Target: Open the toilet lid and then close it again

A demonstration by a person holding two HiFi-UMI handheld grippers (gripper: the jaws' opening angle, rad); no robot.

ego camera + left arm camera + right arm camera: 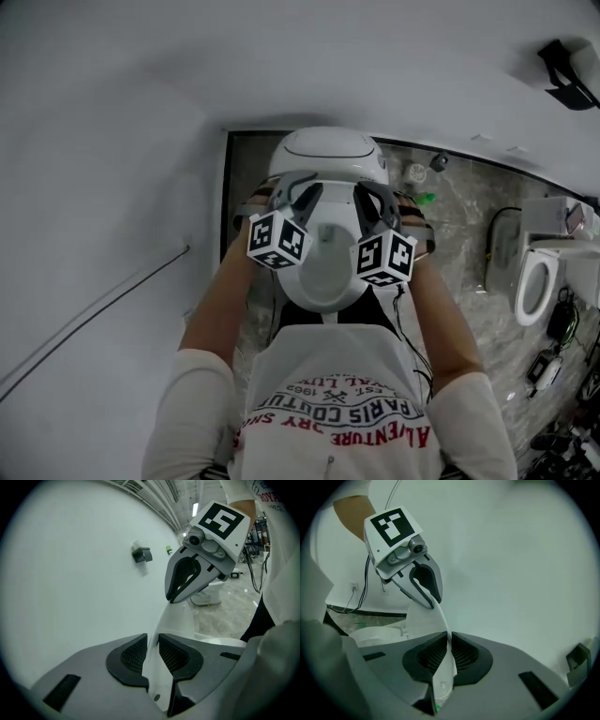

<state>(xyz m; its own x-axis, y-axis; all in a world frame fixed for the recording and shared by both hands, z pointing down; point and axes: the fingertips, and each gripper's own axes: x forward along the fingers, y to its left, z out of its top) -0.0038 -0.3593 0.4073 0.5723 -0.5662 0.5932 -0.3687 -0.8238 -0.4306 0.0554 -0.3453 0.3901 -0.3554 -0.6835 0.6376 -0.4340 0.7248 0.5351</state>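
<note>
The white toilet lid [323, 270] is raised off the bowl, in front of the white tank [328, 150]. Both grippers sit on its front rim, side by side. My left gripper [292, 195] [153, 641] has the lid's rim [157, 677] between its pads; the jaws stand slightly apart and do not look pressed on it. My right gripper [373, 199] [449, 639] is shut on the thin rim [443, 677]. Each gripper shows in the other's view, on the same rim: the right one [172, 598] and the left one [433, 603].
A white wall [112, 187] runs close along the left. A marbled floor [459, 225] lies to the right, with a second toilet [536, 286], cables [562, 323] and a small green thing [424, 198]. A black fixture [142, 554] hangs on the wall.
</note>
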